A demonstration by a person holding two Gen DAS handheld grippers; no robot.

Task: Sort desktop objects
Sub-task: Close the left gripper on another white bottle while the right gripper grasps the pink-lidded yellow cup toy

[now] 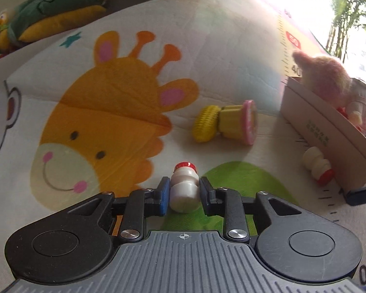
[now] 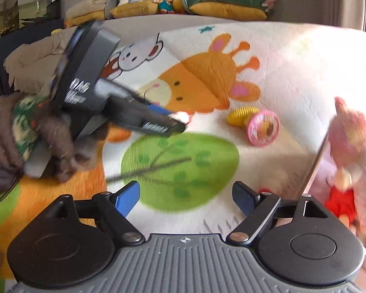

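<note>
My left gripper (image 1: 184,190) is shut on a small white bottle with a red cap (image 1: 185,188), held over the play mat; the right wrist view shows this gripper (image 2: 180,119) from the side with the bottle (image 2: 183,116) at its tip. My right gripper (image 2: 185,199) is open and empty above the green tree print. A second white bottle (image 1: 317,167) lies against the cardboard box (image 1: 322,134). A yellow corn toy (image 1: 206,123) and a yellow cup with a pink lid (image 1: 239,124) lie on the mat.
The box at the right holds a pink-haired doll (image 1: 329,80) and a red toy (image 2: 341,202). The giraffe-print mat (image 1: 109,112) covers the surface. Cushions and plush toys (image 2: 207,0) line the far edge.
</note>
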